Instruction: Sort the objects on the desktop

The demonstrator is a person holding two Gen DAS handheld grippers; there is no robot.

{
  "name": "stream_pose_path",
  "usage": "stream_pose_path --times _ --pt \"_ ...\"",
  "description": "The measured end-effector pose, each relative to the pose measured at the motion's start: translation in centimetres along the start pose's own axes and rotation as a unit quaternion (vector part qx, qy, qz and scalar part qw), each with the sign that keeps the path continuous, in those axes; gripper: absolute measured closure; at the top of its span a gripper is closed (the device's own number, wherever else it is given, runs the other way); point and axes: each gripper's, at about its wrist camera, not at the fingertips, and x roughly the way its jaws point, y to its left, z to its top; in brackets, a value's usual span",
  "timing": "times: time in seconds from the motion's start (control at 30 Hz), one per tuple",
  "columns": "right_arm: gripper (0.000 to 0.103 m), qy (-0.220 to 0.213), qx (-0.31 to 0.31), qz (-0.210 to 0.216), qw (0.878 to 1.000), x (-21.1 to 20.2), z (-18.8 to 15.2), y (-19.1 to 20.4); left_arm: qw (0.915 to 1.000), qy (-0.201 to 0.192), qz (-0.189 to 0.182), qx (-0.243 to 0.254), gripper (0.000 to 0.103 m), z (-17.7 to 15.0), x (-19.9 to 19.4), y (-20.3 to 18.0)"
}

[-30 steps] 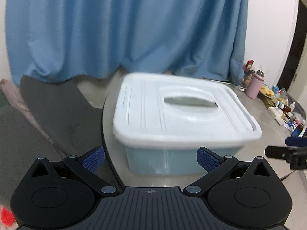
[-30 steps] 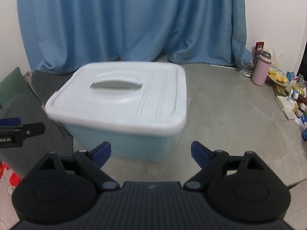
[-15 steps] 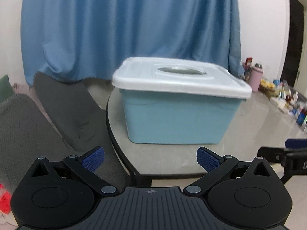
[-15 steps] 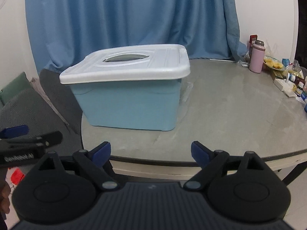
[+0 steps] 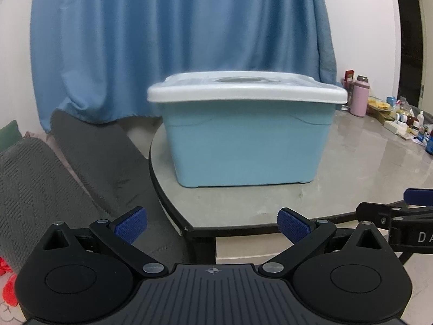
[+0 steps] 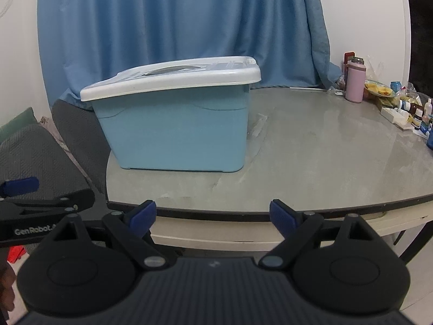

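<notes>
Plastic, pale blue and smooth: that is the storage box I see ahead, a tapered rectangular tub standing on the near left part of the round table. Its white lid is on, ribbed along the top with an oval recessed handle in the middle. The tabletop is grey and glossy like polished stone, with a dark rim.

My left gripper hangs off the table's near edge, its blue, knurled pads spread wide with nothing between them. My right gripper is the same: jaws apart, empty, short of the table's edge, well apart from the box.

Far behind, a blue curtain falls in soft folds. To the left sits a grey cushion with a woven herringbone texture. At the far right of the table stands a pink cylindrical bottle beside a clutter of small bottles and packets, too small to tell apart.
</notes>
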Motion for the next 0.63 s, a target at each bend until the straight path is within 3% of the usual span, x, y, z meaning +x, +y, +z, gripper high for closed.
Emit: stream_pose_path --times 0.63 --pt "0.012 0.004 -0.003 -0.001 1.0 0.2 -0.3 0.0 0.9996 0.019 -0.019 -0.008 0.0 -0.6 1.7 -0.2"
